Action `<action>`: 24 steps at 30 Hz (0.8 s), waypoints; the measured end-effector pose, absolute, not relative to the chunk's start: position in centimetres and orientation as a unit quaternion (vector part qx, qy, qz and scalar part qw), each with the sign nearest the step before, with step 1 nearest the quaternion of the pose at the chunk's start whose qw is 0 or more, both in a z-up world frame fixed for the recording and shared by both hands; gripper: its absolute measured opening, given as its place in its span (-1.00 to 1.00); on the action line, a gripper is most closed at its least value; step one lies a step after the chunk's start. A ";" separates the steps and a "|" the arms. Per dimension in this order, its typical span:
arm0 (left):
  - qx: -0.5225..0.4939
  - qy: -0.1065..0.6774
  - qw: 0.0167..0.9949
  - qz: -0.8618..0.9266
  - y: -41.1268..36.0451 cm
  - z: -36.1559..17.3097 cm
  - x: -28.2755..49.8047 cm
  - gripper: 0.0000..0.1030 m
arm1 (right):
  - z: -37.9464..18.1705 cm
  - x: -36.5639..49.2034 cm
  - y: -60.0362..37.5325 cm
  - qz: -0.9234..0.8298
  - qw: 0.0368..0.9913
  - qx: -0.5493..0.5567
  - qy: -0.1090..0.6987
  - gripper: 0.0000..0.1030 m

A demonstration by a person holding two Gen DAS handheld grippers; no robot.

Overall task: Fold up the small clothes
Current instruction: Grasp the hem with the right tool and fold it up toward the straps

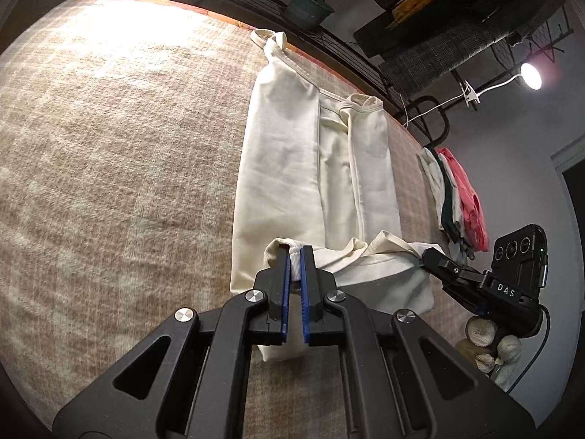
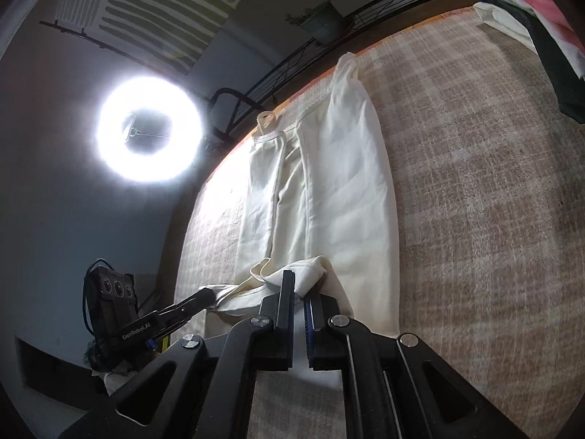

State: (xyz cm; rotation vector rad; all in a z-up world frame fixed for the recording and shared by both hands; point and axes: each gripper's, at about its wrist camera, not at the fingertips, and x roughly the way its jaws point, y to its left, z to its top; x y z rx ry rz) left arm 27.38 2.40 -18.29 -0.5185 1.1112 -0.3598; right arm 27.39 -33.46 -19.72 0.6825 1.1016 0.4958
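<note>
Ahead, beyond my grippers, a stack of folded clothes (image 1: 462,197) and a potted plant (image 1: 309,5) edge the table (image 1: 109,146). My left gripper (image 1: 295,252) and right gripper (image 2: 299,281) each pinch the near hem of the cream garment (image 1: 292,168), side-folded lengthwise.

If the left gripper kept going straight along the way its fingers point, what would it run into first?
Apart from the hem already pinched in the left gripper, it would meet the flat body of the cream tank top lying straight ahead on the checked blanket; the potted plant stands well beyond. Depth is uncertain.
</note>
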 end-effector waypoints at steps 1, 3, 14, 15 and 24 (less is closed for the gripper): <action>-0.242 0.516 0.805 -0.168 2.4 -18.4 27.5 -0.95 | -20.0 27.7 -33.3 0.225 0.768 0.314 0.510 -0.96; -0.240 0.510 0.809 -0.166 2.4 -18.3 27.7 -0.94 | -20.5 28.1 -33.1 0.219 0.767 0.309 0.518 -0.96; -0.196 0.482 0.839 -0.160 2.0 -16.4 26.2 -0.29 | -20.4 27.3 -33.6 0.184 0.775 0.287 0.531 -0.40; -0.187 0.481 0.841 -0.163 1.8 -16.3 25.8 -0.29 | -20.2 26.9 -33.4 0.185 0.779 0.274 0.533 -0.41; -0.075 0.505 0.845 -0.156 -1.2 -18.3 23.6 -0.29 | -19.7 23.2 -31.5 0.176 0.795 0.144 0.562 -0.62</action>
